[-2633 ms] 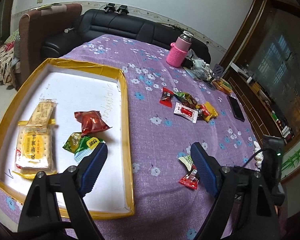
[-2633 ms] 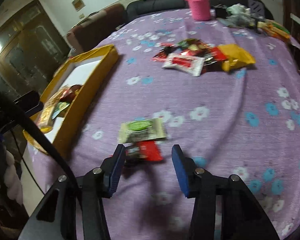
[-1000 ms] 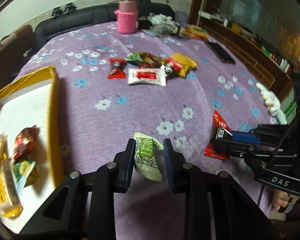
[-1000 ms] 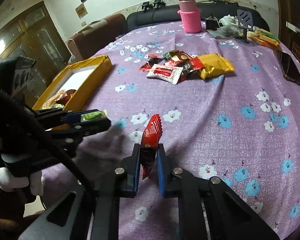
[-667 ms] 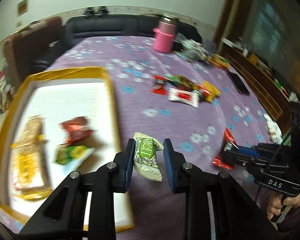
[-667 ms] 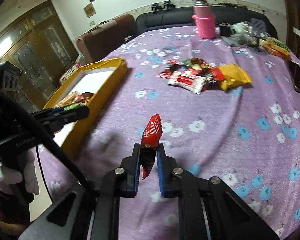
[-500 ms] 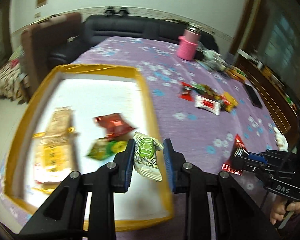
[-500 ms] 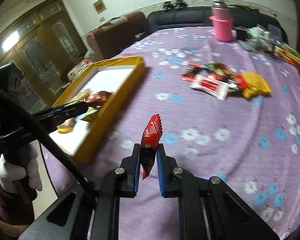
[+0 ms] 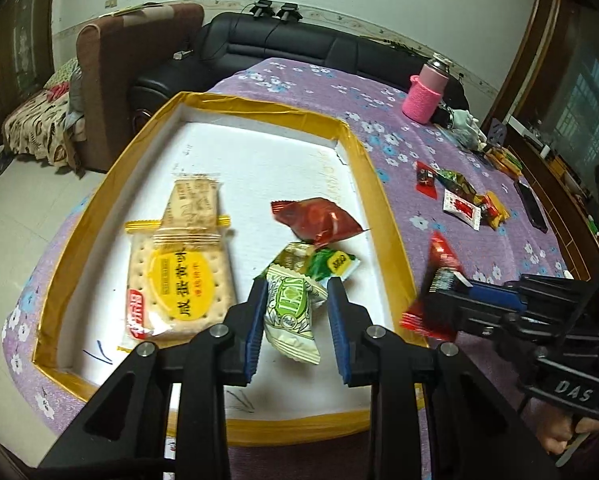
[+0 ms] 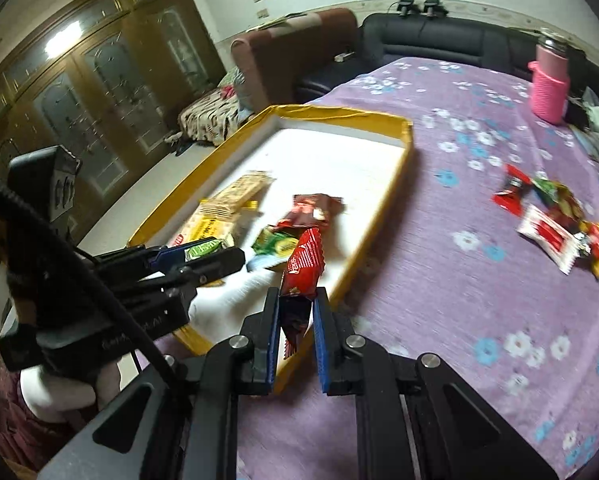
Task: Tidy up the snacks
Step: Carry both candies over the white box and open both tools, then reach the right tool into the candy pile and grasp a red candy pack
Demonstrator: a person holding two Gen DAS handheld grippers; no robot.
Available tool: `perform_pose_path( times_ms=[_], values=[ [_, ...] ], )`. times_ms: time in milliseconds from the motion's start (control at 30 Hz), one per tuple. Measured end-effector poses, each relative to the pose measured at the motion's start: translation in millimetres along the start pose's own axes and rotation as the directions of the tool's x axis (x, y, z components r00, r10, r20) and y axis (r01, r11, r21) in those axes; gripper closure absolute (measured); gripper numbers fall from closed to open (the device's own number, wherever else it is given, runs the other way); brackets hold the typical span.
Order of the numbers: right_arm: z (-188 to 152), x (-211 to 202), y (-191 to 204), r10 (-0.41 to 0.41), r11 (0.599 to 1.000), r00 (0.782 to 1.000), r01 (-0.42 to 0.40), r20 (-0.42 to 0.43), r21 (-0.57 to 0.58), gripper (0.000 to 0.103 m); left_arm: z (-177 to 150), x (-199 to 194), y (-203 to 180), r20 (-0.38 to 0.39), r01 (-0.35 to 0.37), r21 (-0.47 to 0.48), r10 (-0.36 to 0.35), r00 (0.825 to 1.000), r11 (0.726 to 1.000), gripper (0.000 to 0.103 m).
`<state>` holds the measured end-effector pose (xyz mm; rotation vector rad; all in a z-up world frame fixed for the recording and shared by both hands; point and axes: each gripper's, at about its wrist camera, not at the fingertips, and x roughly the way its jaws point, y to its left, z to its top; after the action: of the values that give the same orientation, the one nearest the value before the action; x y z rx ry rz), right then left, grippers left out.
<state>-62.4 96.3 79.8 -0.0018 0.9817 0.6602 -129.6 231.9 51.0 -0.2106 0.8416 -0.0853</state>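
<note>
My left gripper (image 9: 297,300) is shut on a cream and green snack packet (image 9: 291,312) and hangs over the near right part of the yellow-rimmed white tray (image 9: 235,108). In the tray lie a cracker pack (image 9: 179,276), a dark red packet (image 9: 319,222) and a green packet (image 9: 331,264). My right gripper (image 10: 295,312) is shut on a red snack packet (image 10: 303,266), over the tray's near right rim (image 10: 375,216). Each gripper shows in the other's view: the right one (image 9: 451,300) at the tray's right rim, the left one (image 10: 203,250) above the tray floor.
A pile of loose snacks (image 9: 463,200) lies on the purple flowered tablecloth (image 10: 459,280), right of the tray. Further back stand a pink bottle (image 9: 425,94) and a dark phone (image 9: 531,208). A black sofa (image 9: 291,44) and a brown armchair (image 9: 127,40) are behind the table.
Both grippers picked up their packets from the cloth and carried them left. The left one now hangs over the tray floor, the right one over its right rim.
</note>
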Motion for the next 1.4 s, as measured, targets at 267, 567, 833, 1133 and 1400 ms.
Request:
perform_pose_path(
  times_ms=[267,567,833,1133,1400],
  values=[
    [4.6,31.4,10.1,-0.012,1.0,0.998,0.011,-0.062,-0.013,0.09,0.6,-1.7,12.9,0.003,0.027,-0.044,-0.027,1.0,0.999,0.055],
    [7.5,37.4,8.7,-0.004,1.0,0.998,0.005,-0.061,0.017,0.085,5.2,-13.2,23.5,0.052,0.071,-0.109,-0.066,0.997,0.991,0.032],
    [7.6,20.9,1.3,0.018,0.998,1.0,-0.017,-0.013,0.056,0.082,13.5,-33.5,18.2,0.136,0.105,-0.136,-0.086,0.987,0.985,0.007],
    [-3.4,-1.5,-32.0,-0.007,0.992,1.0,0.003,0.024,0.127,0.071,9.7,-18.8,1.2,0.025,0.11,-0.168,-0.107,0.994,0.98,0.007],
    [-28.9,-26.1,-92.0,-0.093,0.971,0.995,0.085,0.027,0.223,0.067,10.4,-20.1,-15.6,0.005,0.141,-0.163,-0.143,0.99,0.976,0.007]
  ],
)
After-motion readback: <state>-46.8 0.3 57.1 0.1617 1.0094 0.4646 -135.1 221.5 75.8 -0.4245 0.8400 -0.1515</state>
